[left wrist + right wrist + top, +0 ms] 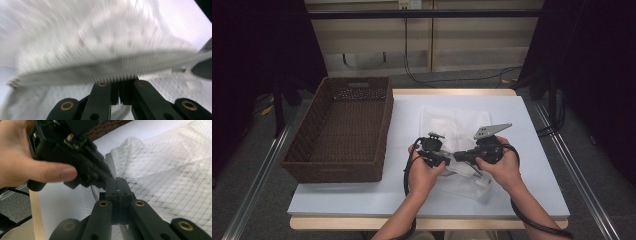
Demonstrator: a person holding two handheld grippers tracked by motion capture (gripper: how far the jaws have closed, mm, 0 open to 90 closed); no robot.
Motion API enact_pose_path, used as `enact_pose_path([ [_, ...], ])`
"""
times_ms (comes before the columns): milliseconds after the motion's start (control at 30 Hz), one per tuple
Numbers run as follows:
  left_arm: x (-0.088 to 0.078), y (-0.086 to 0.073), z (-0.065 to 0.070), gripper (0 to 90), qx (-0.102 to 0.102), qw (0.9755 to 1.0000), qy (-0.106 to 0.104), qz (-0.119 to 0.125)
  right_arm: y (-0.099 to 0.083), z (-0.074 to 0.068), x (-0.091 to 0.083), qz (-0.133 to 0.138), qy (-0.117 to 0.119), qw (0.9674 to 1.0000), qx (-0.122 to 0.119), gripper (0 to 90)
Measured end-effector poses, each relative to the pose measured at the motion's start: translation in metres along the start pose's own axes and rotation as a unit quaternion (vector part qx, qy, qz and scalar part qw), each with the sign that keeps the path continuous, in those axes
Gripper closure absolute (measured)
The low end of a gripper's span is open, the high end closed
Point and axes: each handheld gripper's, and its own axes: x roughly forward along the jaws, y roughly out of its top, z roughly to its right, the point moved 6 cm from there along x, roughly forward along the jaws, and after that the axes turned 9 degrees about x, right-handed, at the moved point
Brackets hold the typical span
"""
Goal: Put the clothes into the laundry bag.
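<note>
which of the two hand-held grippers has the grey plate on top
The right hand-held gripper, held in the person's right hand; its grey three-cornered plate sticks up above it. The left hand-held gripper carries none.

mesh bag | white, see-through netting, ribbed zipper edge | crumpled, partly spread flat, near edge lifted off table | centre of frame, right of centre on white table, lower part bunched up

Dim room, evenly lit tabletop, left gripper view motion-blurred
</note>
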Motion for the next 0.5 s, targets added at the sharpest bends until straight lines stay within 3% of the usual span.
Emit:
enact_pose_path([
  [233, 0.001, 0.009, -0.01, 88.5, -0.004, 0.9989, 0.034, 0.03, 0.0, -0.001, 0.001, 0.0, 0.003, 1.0, 0.0, 90.0],
  [333, 0.004, 0.01, -0.015, 88.3, 0.003, 0.9982, 0.042, 0.042, -0.001, -0.001, 0.002, -0.003, 0.002, 1.0, 0.0, 90.0],
  [500, 0.009, 0.006, -0.018, 83.1, -0.002, 0.9988, 0.036, 0.035, -0.002, 0.0, 0.003, -0.005, 0.002, 1.0, 0.002, 90.0],
])
